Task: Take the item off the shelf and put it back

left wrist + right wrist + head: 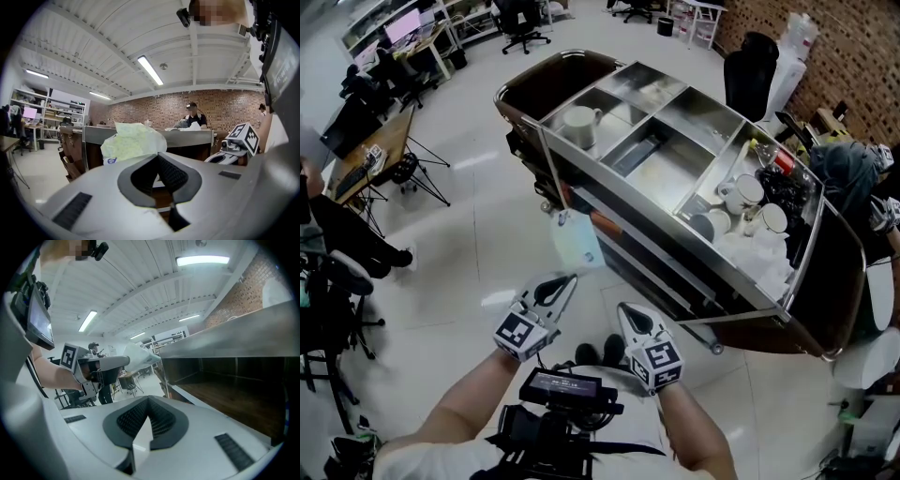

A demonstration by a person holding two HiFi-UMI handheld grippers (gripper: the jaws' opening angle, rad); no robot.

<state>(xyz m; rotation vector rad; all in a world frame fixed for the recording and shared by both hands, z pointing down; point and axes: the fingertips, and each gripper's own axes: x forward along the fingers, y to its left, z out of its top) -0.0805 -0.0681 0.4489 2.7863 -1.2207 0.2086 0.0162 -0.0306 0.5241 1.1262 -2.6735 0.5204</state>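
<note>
Head view: your left tongs (pixel 570 278) pinch the pale packet (pixel 577 242) just off the cart (pixel 666 214); feed it in level. Left gripper view: edge grip only; don't slacken. Right gripper view: right tongs (pixel 148 399) closed, empty, facing the open shelf (pixel 234 397); keep clear.

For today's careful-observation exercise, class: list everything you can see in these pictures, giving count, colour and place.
plastic bag: one, pale whitish, pinched by the left claw, in front of the cart
service cart: one, brown body, steel compartments on top, centre of the floor
mug: one, white, left-end compartment
cups: at least three, white, right-end compartment
office chairs: several, black, far end of the room
brick wall: one, reddish, upper right
left claw: one, pale grey, shut on the plastic bag
right claw: one, pale grey, shut, empty, beside the left
</note>
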